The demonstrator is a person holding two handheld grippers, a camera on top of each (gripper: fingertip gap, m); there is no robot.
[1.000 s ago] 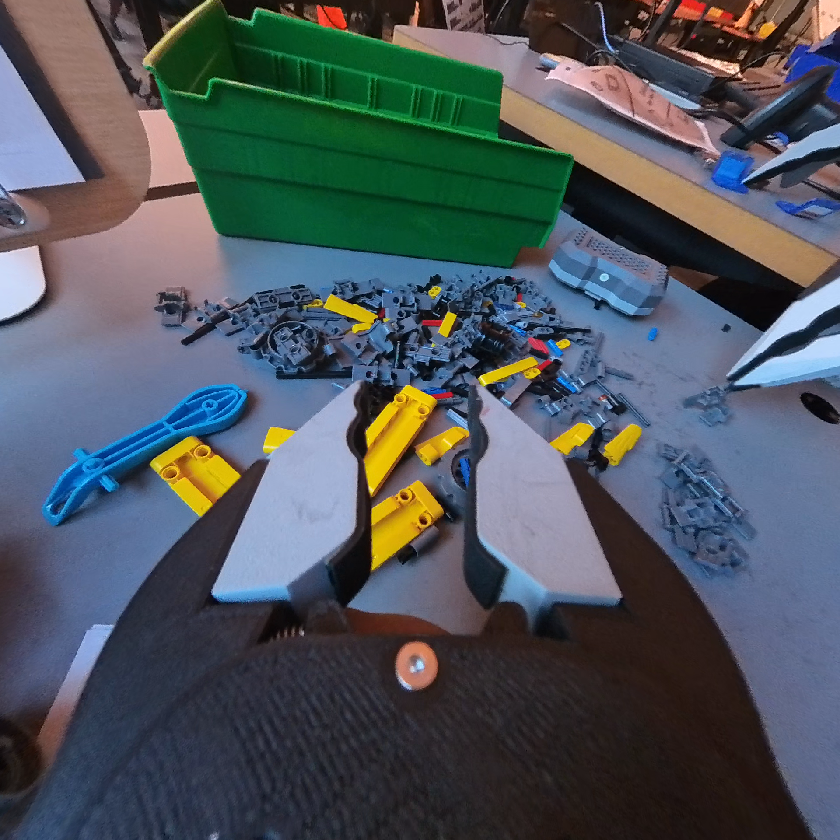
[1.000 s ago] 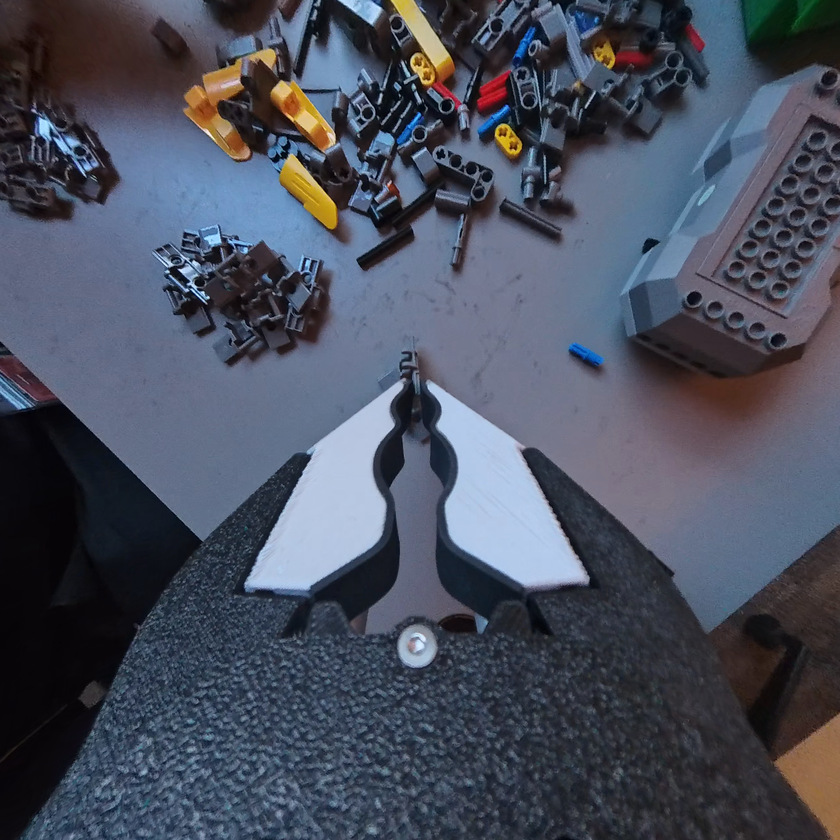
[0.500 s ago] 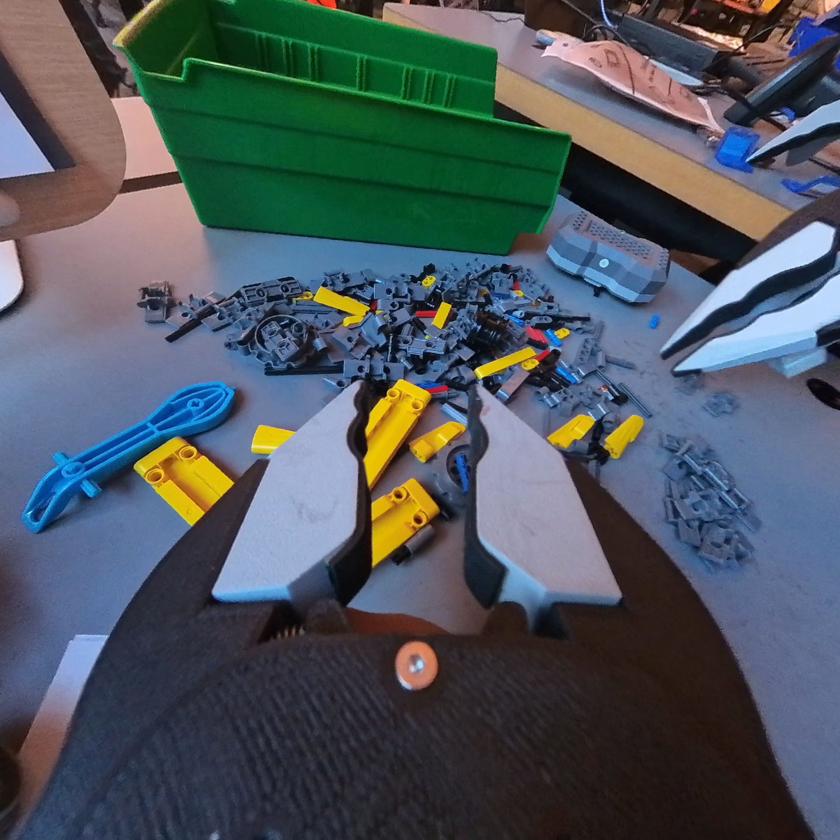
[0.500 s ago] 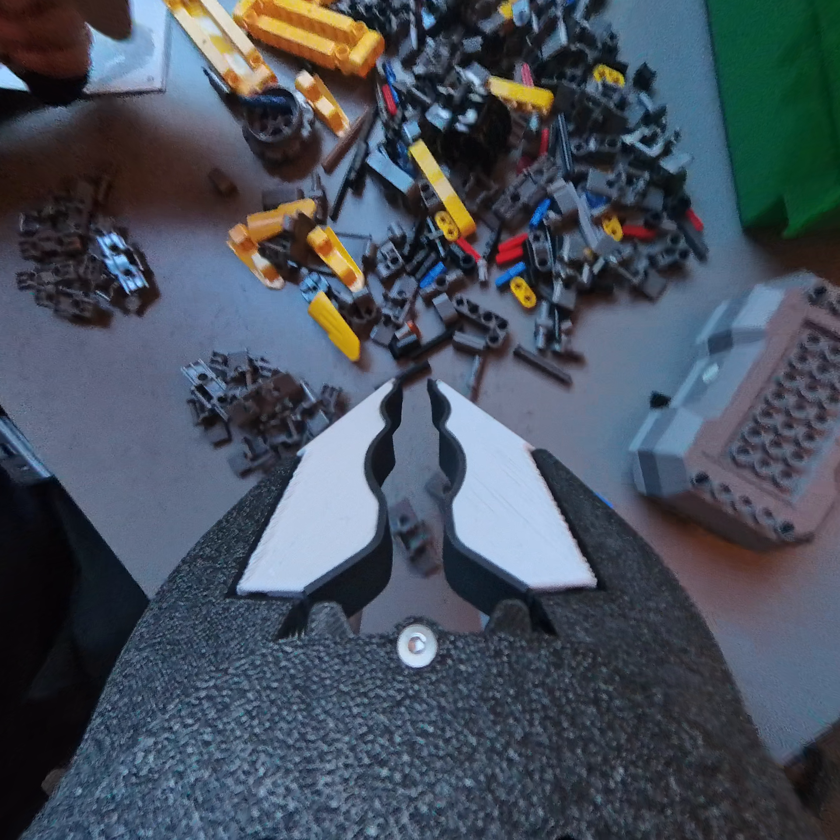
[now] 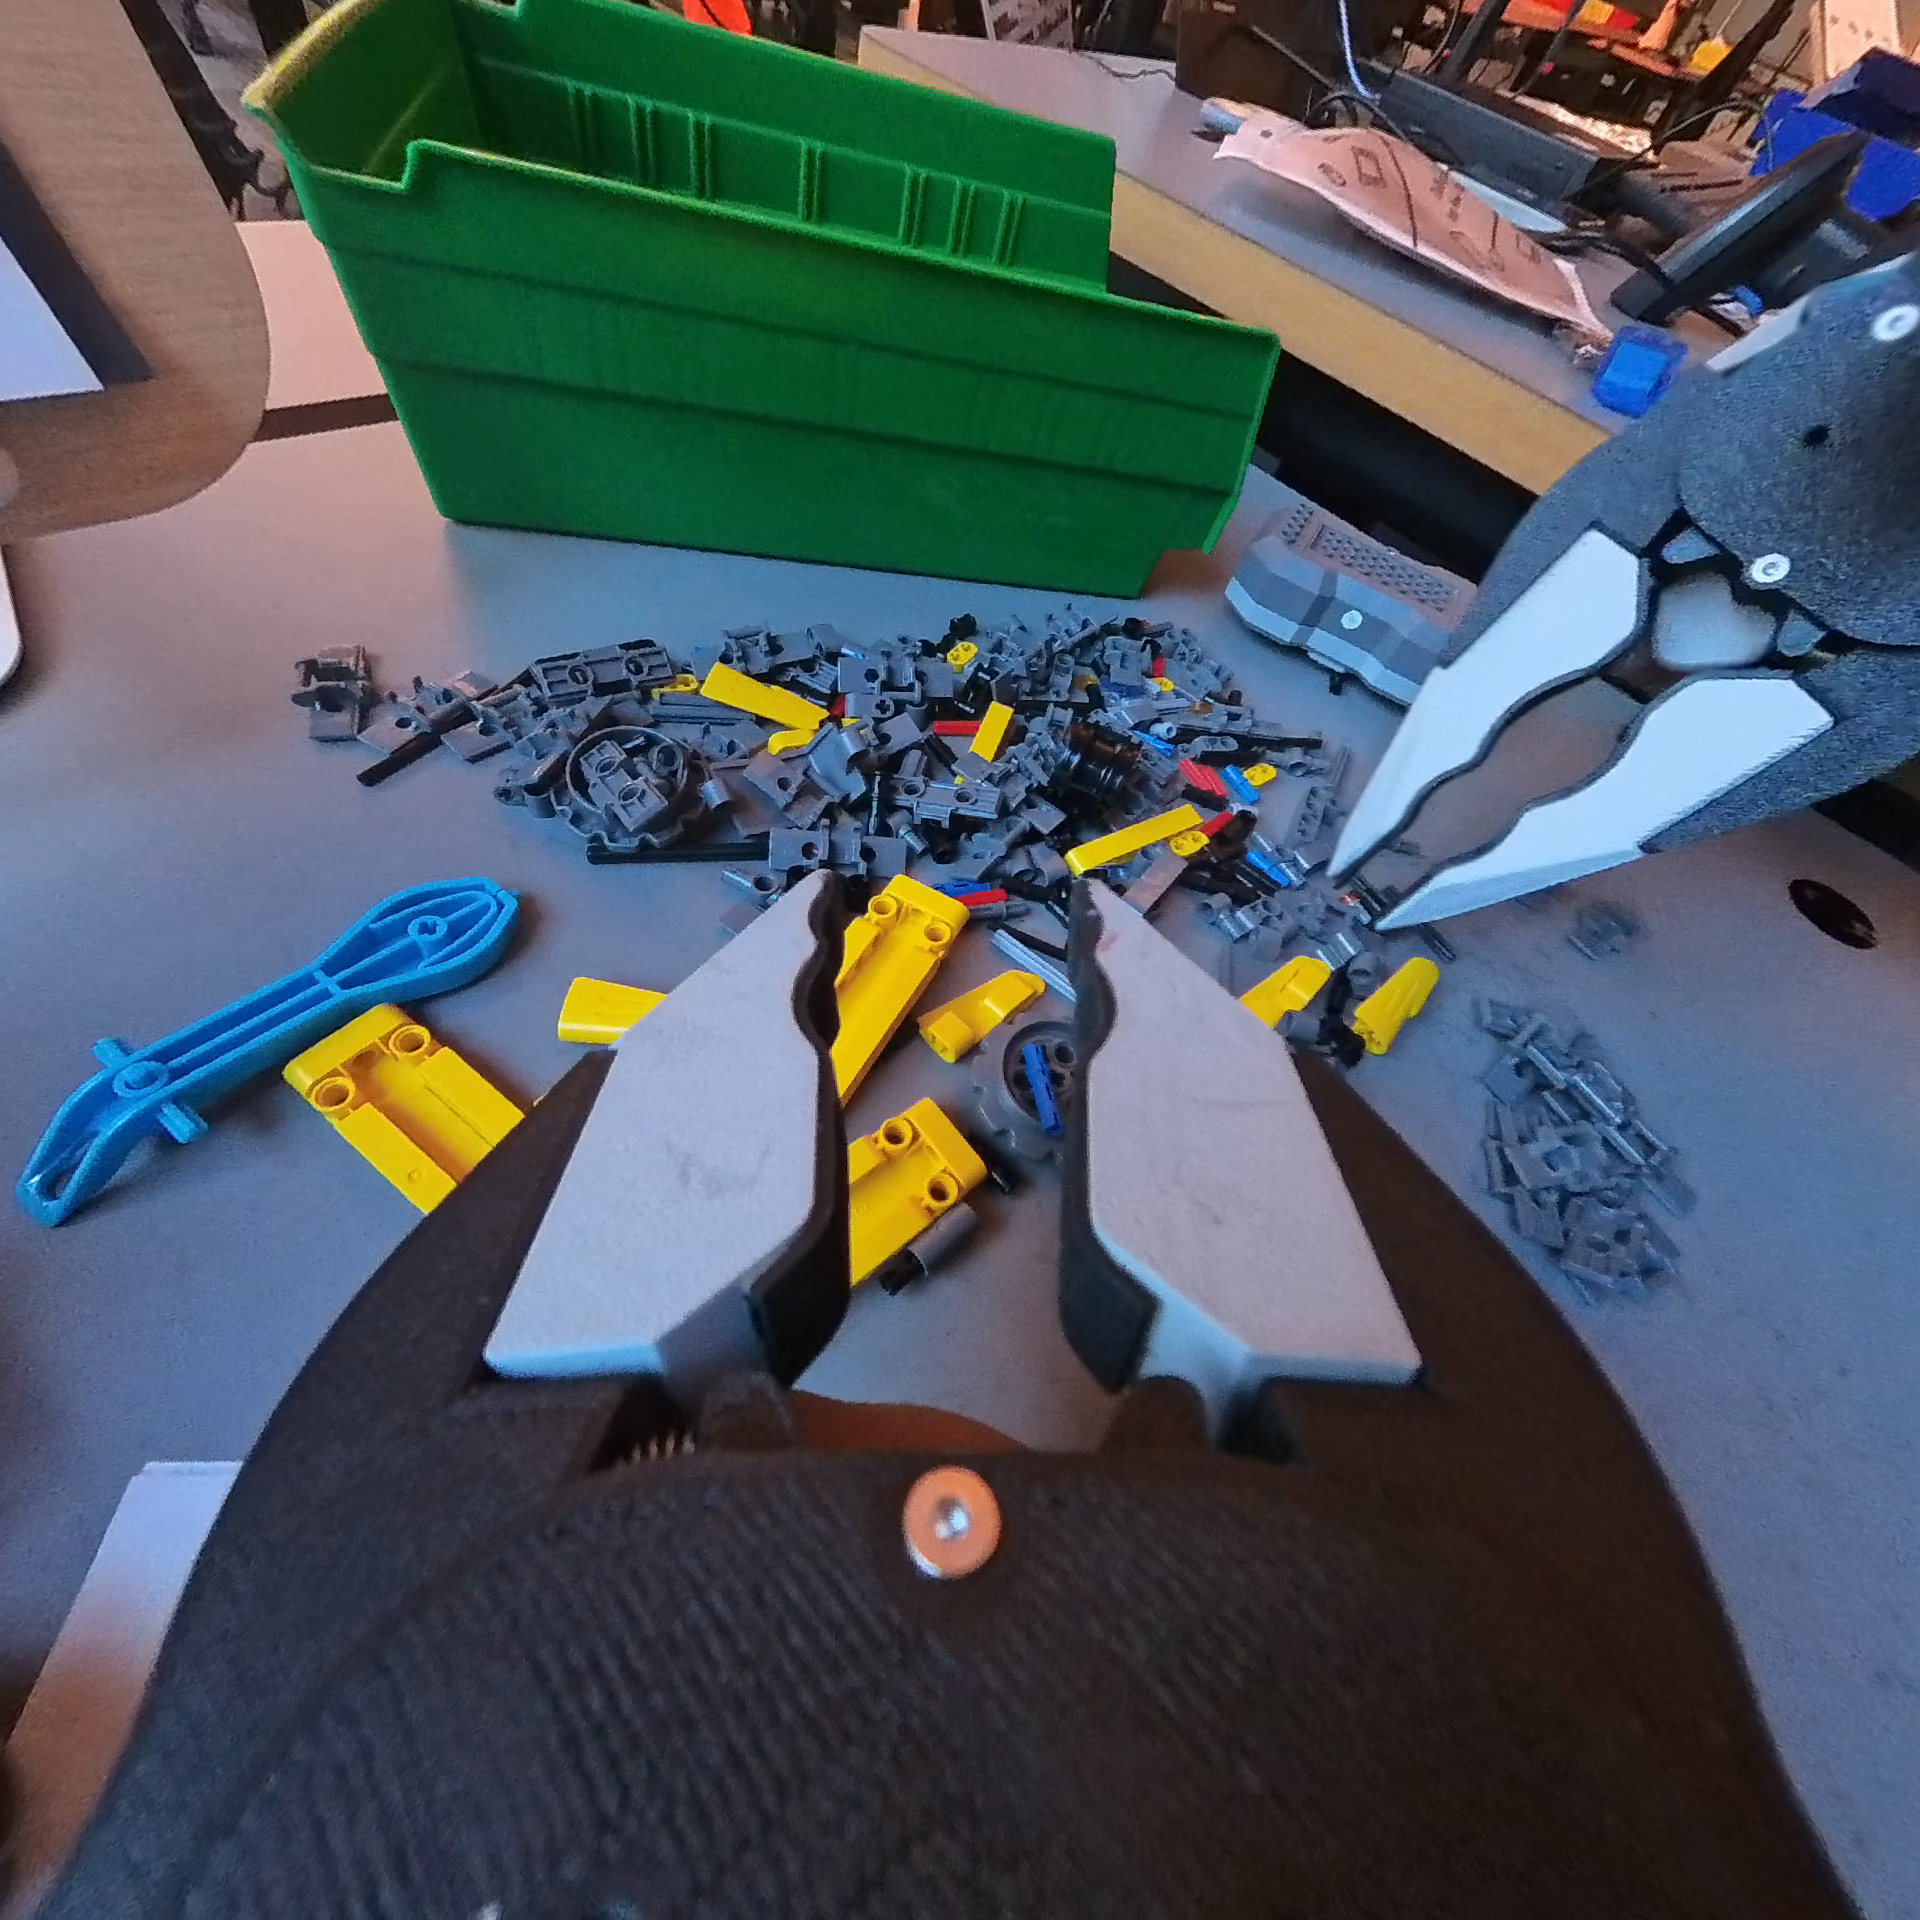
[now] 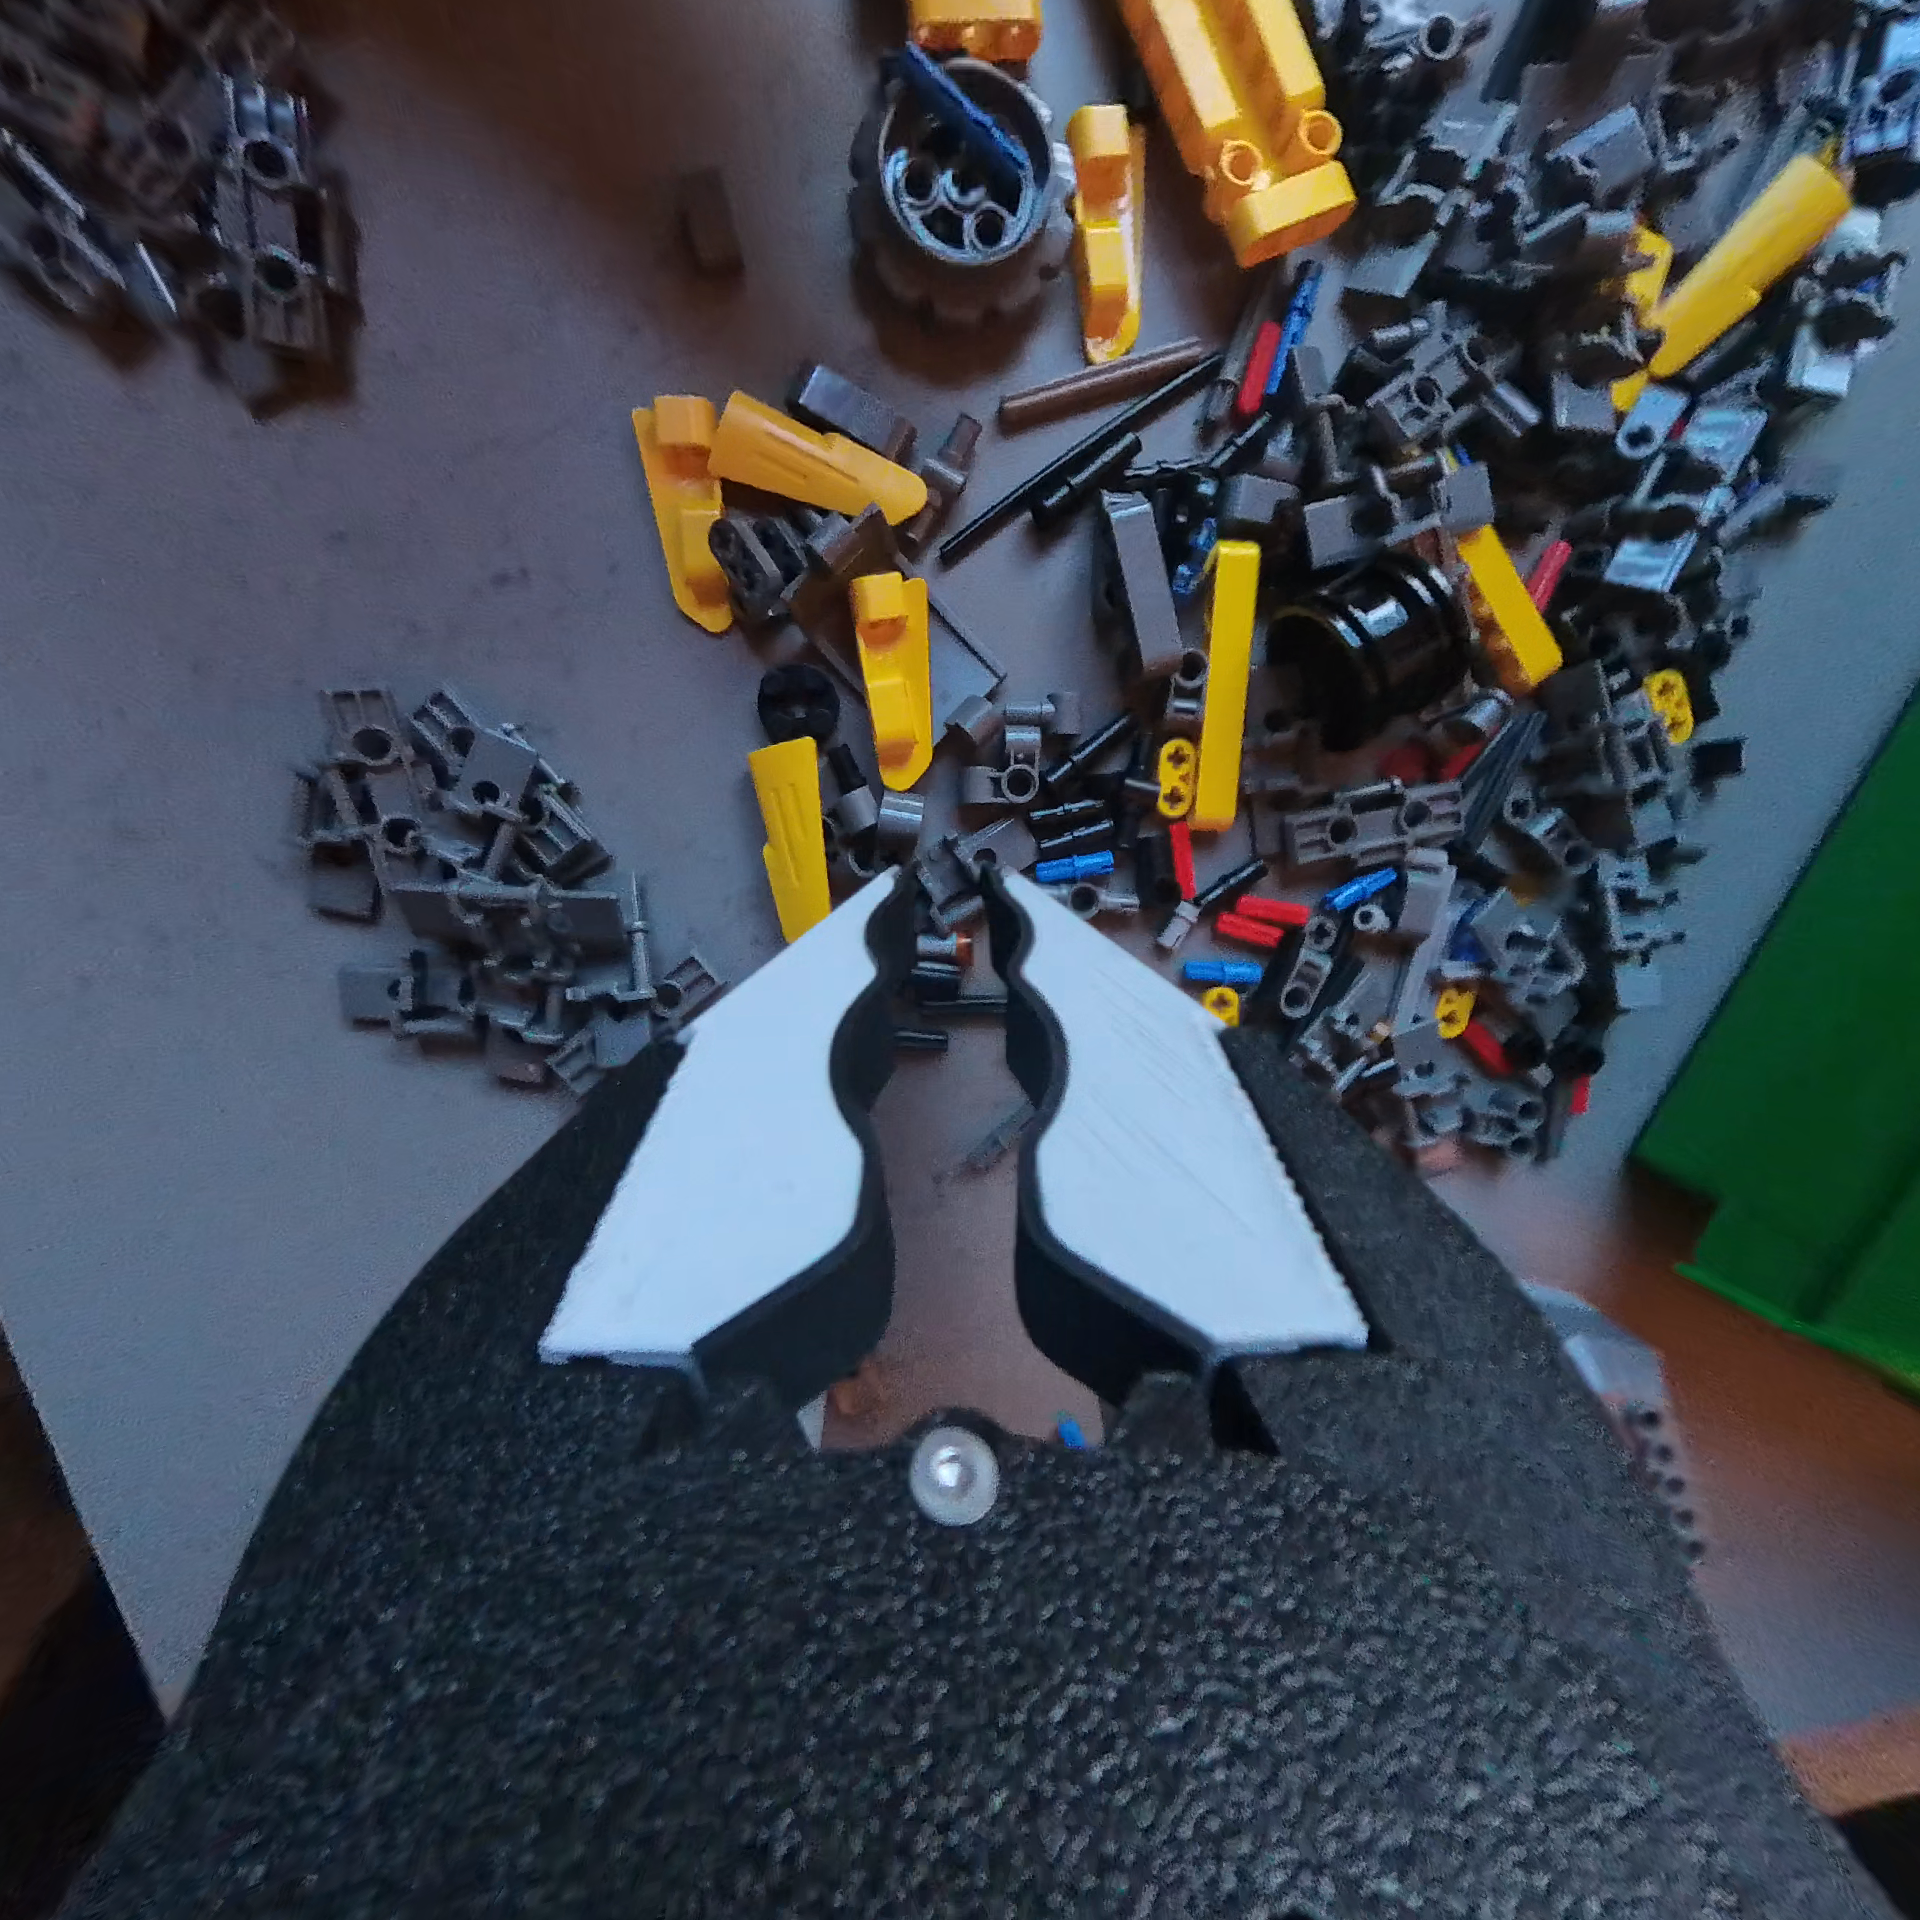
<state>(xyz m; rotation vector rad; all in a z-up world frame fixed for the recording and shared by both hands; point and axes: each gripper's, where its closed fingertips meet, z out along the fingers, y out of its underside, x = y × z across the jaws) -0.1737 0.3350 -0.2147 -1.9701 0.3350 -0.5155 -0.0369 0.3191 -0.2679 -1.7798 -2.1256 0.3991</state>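
Note:
My left gripper point(image 5: 953, 888) is open and holds nothing. It hovers over a long yellow panel point(image 5: 894, 987) and a grey gear wheel point(image 5: 1034, 1070) that lie on the grey table point(image 5: 208, 831). My right gripper point(image 6: 945, 881) is slightly open. Its tips straddle a small grey piece point(image 6: 951, 883) at the near edge of the mixed pile of bricks point(image 6: 1351, 727), with small black pins point(image 6: 935, 977) on the table between the fingers. In the left wrist view the right gripper point(image 5: 1363, 896) points down at the right edge of the pile point(image 5: 935, 769), tips apart.
A green bin point(image 5: 790, 416) stands behind the pile. A grey studded box point(image 5: 1340, 613) sits to its right. A blue tool point(image 5: 270, 1029) and a yellow panel point(image 5: 405, 1101) lie at the left. A sorted heap of small grey pieces point(image 5: 1569, 1164) also shows in the right wrist view point(image 6: 468, 883). My hands' fingertips stand some 15 cm from each other. To the grey gear wheel point(image 5: 1034, 1070): left tips about 6 cm, right tips about 12 cm. It is also in sight in the right wrist view point(image 6: 994, 127).
My right gripper was shut on a small grey piece, opened and let it go on the table, then moved forward to the pile's edge. My left gripper stayed open and barely moved.

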